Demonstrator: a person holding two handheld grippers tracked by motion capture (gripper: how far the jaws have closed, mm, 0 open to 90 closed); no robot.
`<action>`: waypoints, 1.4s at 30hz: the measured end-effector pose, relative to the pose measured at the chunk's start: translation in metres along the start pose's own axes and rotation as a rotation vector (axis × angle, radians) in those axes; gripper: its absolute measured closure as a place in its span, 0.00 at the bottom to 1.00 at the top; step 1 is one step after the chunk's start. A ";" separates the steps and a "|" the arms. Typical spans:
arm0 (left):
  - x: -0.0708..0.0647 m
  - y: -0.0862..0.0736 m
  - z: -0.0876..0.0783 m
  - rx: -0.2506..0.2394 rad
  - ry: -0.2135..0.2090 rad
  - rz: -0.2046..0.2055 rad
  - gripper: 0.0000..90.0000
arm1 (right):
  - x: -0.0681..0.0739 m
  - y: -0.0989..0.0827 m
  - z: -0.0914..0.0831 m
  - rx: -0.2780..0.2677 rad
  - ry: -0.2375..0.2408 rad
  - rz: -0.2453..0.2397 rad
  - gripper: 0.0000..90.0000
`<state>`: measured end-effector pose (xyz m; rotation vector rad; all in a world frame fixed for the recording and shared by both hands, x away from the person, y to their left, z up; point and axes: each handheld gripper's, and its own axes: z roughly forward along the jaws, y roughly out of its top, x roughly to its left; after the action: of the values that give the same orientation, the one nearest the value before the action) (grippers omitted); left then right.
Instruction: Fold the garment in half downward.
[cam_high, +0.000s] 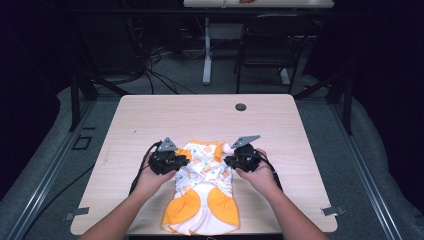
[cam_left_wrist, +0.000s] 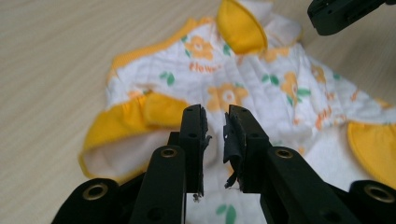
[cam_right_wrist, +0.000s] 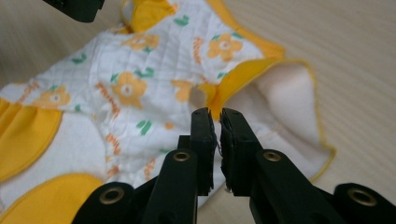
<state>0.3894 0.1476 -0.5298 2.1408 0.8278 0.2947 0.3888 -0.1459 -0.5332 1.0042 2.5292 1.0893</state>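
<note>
On the table: a small quilted garment (cam_high: 202, 187) lies flat at the near edge of the table (cam_high: 150, 120), well short of the round grommet (cam_high: 241, 107) at the far side; places below are given from this garment.
Garment, make: white quilted cloth printed with orange flowers, orange trim, a fleecy white lining showing at the sleeve openings (cam_right_wrist: 285, 102).
Garment, lie: collar (cam_left_wrist: 240, 28) toward the grommet, two orange panels (cam_high: 200, 205) toward the person; sleeves spread to either side.
Handling: judged light, soft and limp; it should sag and fold wherever it is not held, and the padded quilting gives the pads something to bite. Not fragile, not slippery.
Where to take hold: the doubled orange sleeve cuffs (cam_left_wrist: 135, 116) or the shoulder seams look best, one each side, so the cloth lifts evenly; a pinch in the middle would likely bunch it.
Left gripper (cam_high: 169, 159): just above the garment's left sleeve, jaws a narrow gap apart, nothing between them in the left gripper view (cam_left_wrist: 215, 122).
Right gripper (cam_high: 243, 156): just above the garment's right sleeve, jaws almost together with a thin slit and no cloth in it, as far as the right gripper view (cam_right_wrist: 215, 122) shows; the blurred torn pad tape makes this hard to be sure of.
Hands: one behind each gripper, at the garment's sides.
</note>
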 end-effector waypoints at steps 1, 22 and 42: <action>0.003 0.005 0.000 -0.006 0.004 -0.001 0.85 | -0.003 0.004 -0.001 -0.001 -0.003 0.001 0.92; 0.044 0.032 0.040 0.021 0.003 -0.046 0.85 | -0.038 0.061 0.047 0.051 -0.060 -0.021 0.89; 0.057 0.016 0.069 0.096 0.078 -0.075 0.71 | -0.041 0.047 0.080 0.113 -0.094 0.017 0.71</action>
<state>0.4717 0.1356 -0.5666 2.1929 0.9833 0.3070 0.4778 -0.1046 -0.5593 1.0806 2.5350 0.8907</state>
